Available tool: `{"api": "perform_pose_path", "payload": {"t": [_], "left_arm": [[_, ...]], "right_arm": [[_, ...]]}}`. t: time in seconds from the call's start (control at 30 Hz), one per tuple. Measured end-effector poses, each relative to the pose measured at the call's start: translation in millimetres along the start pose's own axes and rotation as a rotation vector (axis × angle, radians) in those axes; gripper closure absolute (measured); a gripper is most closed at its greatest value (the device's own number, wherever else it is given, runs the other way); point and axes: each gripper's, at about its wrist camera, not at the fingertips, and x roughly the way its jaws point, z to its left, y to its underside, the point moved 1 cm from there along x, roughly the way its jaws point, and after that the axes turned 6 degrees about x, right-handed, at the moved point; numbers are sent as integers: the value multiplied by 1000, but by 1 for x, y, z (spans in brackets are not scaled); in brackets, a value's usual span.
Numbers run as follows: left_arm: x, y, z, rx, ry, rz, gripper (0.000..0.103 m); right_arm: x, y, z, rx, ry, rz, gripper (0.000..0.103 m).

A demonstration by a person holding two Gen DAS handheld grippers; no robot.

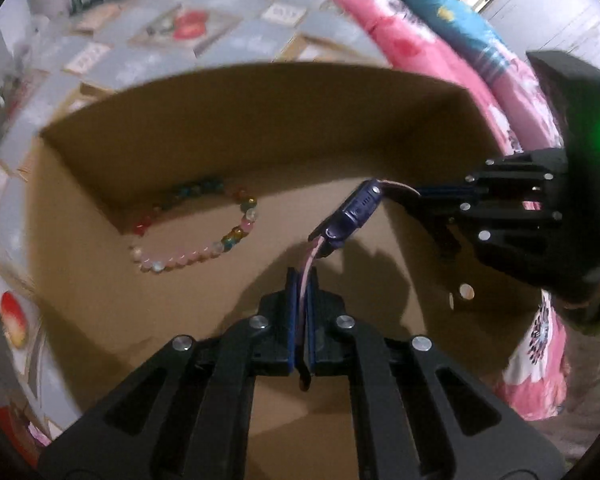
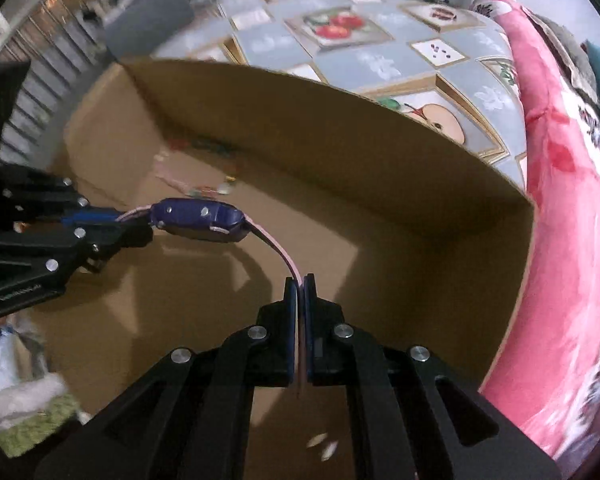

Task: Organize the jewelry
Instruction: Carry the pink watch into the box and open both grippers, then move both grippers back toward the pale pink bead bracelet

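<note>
Clamped tight in the left gripper (image 1: 301,300): one end of the pink strap of a watch (image 1: 350,213), blue pads pressed flat on it. Clamped likewise in the right gripper (image 2: 300,300): the other strap end, jaws nearly closed on thin material. Strung between the two, above the floor of a cardboard box (image 1: 260,120), the dark blue watch body, not resting on anything.

Likely trouble: a slim strap slipping from either pinch if the two hands drift apart or twist against each other; then a swing on one strap and a knock against the box wall. Uneven release: watch dropping tilted onto the beaded bracelet (image 1: 204,236) lying farther in, near the far corner, and tangling with it.

Both grippers angled steeply down into the box, meeting roughly at right angles. Beyond the box, a patterned desk cloth (image 2: 380,64) and pink fabric (image 2: 568,200).
</note>
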Motion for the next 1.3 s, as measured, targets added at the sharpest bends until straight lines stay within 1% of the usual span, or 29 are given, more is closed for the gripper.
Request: {"api": "perform_pose_path", "payload": {"t": [0.07,0.1,0.13,0.2,0.23,0.27,0.3,0.33,0.4,0.5,0.63,0.67,0.7,0.73,0.8,0.83,0.87,0.9,0.93,0.97,1.03,1.1,1.17,1.23,1.3], "left_arm": [[14,-9,7,-43,0,45,93],[20,-13,11,-57,-2,59,87],[22,-14,13,-65,-4,62,79],[24,-16,17,-98,-4,65,69],[23,-17,18,-110,-1,56,67],[20,-16,18,-115,-8,37,66],[18,-15,18,-115,-19,22,60],[14,-15,18,-117,-33,7,57],[6,-14,17,-114,-51,-31,55],[-10,-12,11,-105,-66,-86,48],[-42,-3,-5,-59,-102,-185,41],[-56,4,-12,-43,-114,-231,41],[-66,7,-13,-38,-119,-266,40],[-78,14,-17,-32,-123,-314,37],[-108,36,-23,-28,-125,-426,31],[-118,45,-25,-31,-127,-465,30],[-130,57,-28,-35,-131,-504,28],[-139,68,-29,-37,-135,-530,26],[-147,79,-31,-40,-143,-552,24],[-155,94,-33,-46,-161,-580,23],[-165,122,-37,-67,-190,-616,21],[-170,147,-39,-101,-202,-650,19],[-167,169,-40,-140,-200,-661,19],[-156,188,-40,-164,-210,-643,19],[-136,204,-42,-175,-249,-589,19]], "right_arm": [[6,-12,-4,-9,42,-1,93],[7,-18,-6,-12,53,-8,89],[6,-23,-9,-6,64,-26,83],[2,-29,-13,2,84,-62,78],[-2,-30,-16,6,86,-88,78],[-7,-29,-16,8,84,-107,77],[-11,-28,-17,11,81,-124,75],[-15,-27,-19,15,81,-143,74],[-19,-26,-22,16,84,-168,73],[-26,-19,-22,22,75,-202,73],[-48,2,-16,45,25,-271,72],[-55,8,-14,49,16,-295,71],[-64,16,-11,53,6,-324,67],[-75,26,-7,55,-12,-363,61],[-93,43,2,55,-43,-427,54],[-103,53,8,52,-58,-462,50],[-110,61,13,49,-68,-488,48],[-120,74,22,40,-85,-529,44],[-125,82,28,33,-94,-555,38],[-131,91,36,23,-102,-582,35],[-139,112,52,4,-97,-633,28],[-140,135,70,-16,-64,-663,23],[-138,153,82,-25,-67,-667,19],[-131,171,91,-23,-82,-636,14],[-120,189,96,-21,-70,-595,11]]}}
